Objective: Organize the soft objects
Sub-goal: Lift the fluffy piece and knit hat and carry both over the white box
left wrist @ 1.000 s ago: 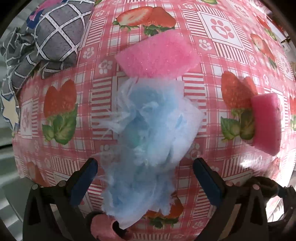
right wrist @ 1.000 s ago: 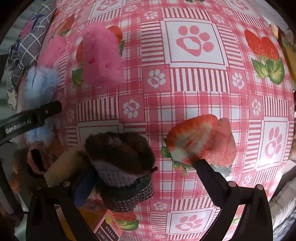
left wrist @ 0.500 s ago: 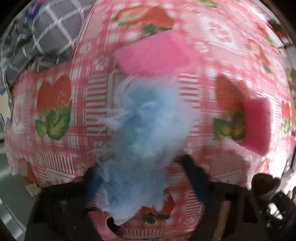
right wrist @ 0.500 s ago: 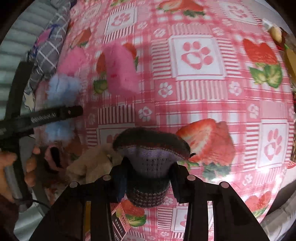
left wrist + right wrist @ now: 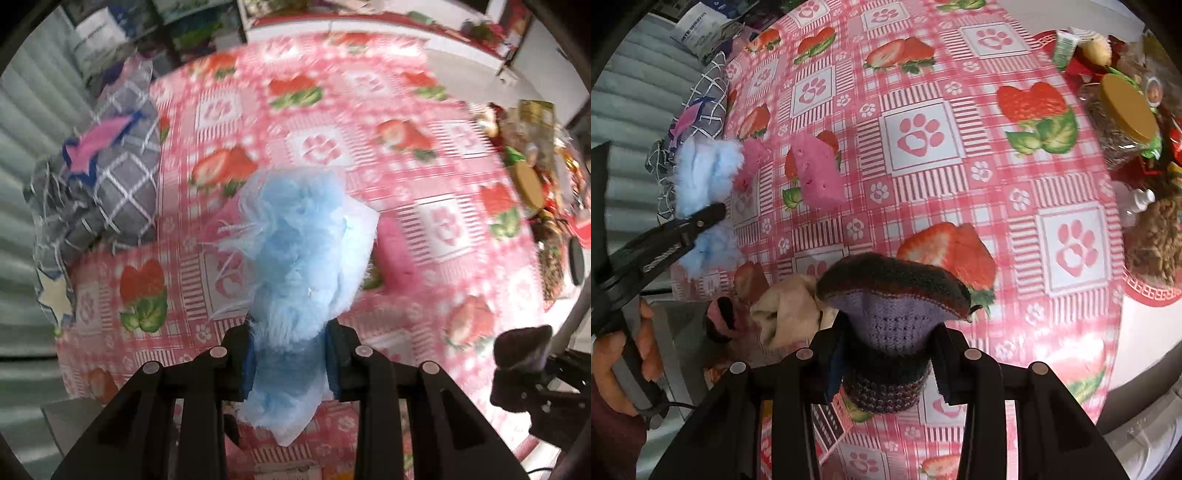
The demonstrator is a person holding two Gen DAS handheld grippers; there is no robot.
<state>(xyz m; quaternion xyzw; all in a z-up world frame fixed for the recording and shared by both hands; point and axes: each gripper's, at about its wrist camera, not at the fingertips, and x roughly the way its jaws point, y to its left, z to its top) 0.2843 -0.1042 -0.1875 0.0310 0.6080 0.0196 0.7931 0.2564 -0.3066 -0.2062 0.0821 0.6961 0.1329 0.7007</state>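
The left tongs (image 5: 288, 354) are clenching a fluffy light-blue cloth (image 5: 303, 258), pinching it at its lower part so that the bulk of it is bunching upward and a loose end is hanging below the fingers. The cloth is being held above the tabletop (image 5: 369, 140), which is wearing a pink checked cover printed with strawberries and paw prints. This view is blurred.

In the right wrist view, the right tongs (image 5: 886, 354) are grasping a knitted piece (image 5: 894, 295), purple in the middle with a dark top edge flaring out wide above the fingers and a darker band below them. It too is sitting above the cover rather than lying on it.

A pink sponge (image 5: 818, 171) is lying on the cover at the left, with a second pink sponge (image 5: 753, 155) just beyond it, partly hidden by the blue cloth. A beige cloth (image 5: 786, 314) is lying crumpled at the near left edge, beside a small pink and dark soft item (image 5: 720, 317) that is too unclear to name. A grey checked cushion (image 5: 110, 177) is resting at the far left edge. At the right edge a jar with a tan lid (image 5: 1126, 107) is standing among assorted clutter. A hand (image 5: 628, 354) is gripping the left tool's handle.
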